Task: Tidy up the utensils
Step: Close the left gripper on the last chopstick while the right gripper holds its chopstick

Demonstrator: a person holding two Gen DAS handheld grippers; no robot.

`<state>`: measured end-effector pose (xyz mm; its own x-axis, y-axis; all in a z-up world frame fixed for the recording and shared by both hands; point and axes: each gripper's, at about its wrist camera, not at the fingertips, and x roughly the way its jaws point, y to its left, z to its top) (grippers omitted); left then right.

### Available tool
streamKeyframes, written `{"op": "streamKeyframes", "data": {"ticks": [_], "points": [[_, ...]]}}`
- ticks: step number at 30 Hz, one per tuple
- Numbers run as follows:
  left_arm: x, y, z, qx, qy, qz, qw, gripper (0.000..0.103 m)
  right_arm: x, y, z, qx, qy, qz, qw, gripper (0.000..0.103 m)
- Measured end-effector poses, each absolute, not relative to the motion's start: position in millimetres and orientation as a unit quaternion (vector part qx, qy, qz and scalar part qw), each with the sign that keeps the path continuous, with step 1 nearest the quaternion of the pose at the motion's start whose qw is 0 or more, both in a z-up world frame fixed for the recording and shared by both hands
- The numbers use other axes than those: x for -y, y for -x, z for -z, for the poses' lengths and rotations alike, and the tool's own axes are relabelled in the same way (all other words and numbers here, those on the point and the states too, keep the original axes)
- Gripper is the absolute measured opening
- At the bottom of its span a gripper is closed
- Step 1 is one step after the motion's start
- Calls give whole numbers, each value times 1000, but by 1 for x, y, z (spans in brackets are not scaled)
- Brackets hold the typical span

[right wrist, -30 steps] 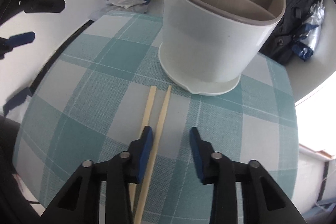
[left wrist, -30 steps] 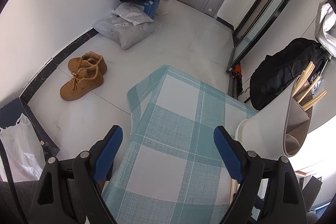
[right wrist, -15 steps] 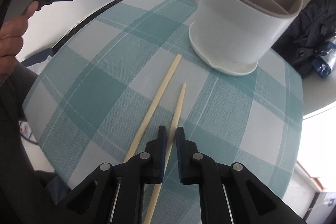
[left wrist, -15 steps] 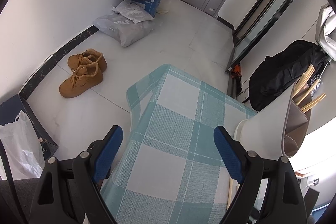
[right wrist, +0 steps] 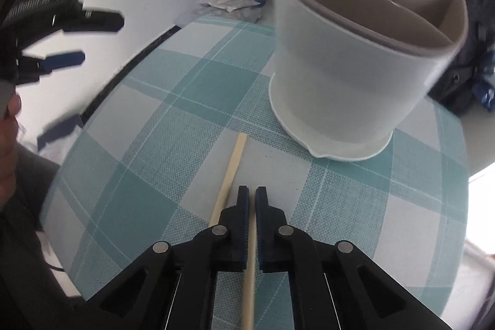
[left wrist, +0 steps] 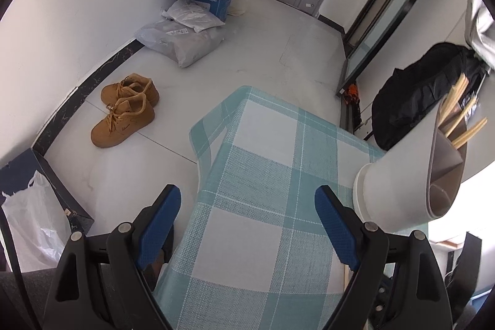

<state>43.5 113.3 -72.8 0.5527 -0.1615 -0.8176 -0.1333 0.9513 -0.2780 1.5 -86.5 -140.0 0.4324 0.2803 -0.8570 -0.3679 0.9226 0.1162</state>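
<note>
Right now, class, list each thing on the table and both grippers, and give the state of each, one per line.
right gripper: shut on a chopstick, jaws just closed.
held chopstick: between the pads.
second chopstick: lying flat on the tablecloth, free.
utensil holder: upright, chopsticks in far compartment.
left gripper: open, empty.

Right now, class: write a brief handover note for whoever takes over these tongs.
Right tongs: jaws have just been closing, now shut on one chopstick.
Left tongs: open, empty, above the table edge.
Second chopstick lies loose on the checked tablecloth, just left of the held one.
Utensil holder stands upright beyond them, with chopsticks already in a back compartment.
Done: grip made.
Left: put the held chopstick in the holder, then the loose one.
</note>
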Motion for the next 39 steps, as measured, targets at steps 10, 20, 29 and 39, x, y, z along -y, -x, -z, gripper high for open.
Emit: {"op": "streamKeyframes", "data": {"ticks": [10,20,29,39], "points": [[-81,-39,84,-500,101,40,859,85,138,2,116,-448,-90,-189,869,3],[-70,-33,88,-512,93,25,854,85,149,13,108,-447,-84,-201,868,3],[-49,-29,94,-527,85,79,842,85,196,17,81,-389,-169,-177,888,3],[-9,-33,105,-568,56,118,813,85,251,21,73,-343,-283,-123,887,3]]}}
